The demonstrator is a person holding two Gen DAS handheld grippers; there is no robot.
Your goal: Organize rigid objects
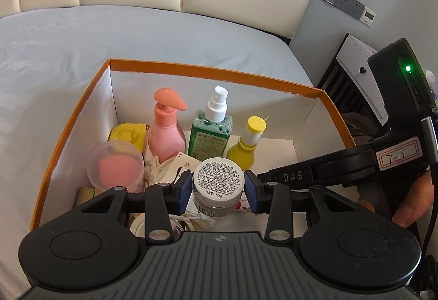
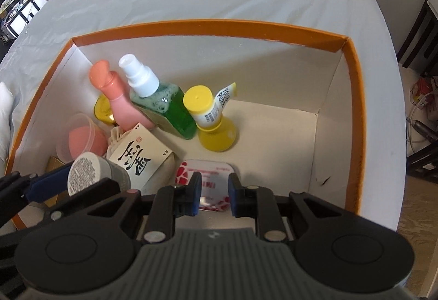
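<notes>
Left wrist view: left claw (image 1: 218, 188) clamped on small grey jar (image 1: 218, 185), held upside down, label up, low inside orange box (image 1: 213, 70), nearer the camera than pink pump bottle (image 1: 166, 130), green spray bottle (image 1: 211, 133) and yellow bottle (image 1: 245, 148) upright at the far wall. Probably positioned for set-down among like containers. Right claw (image 2: 215, 194) narrow, nothing gripped, over red-and-white tin (image 2: 209, 171) on the box floor; likely just released.

Brown item (image 1: 87, 192) behind left claw (image 1: 218, 189): unidentifiable.
</notes>
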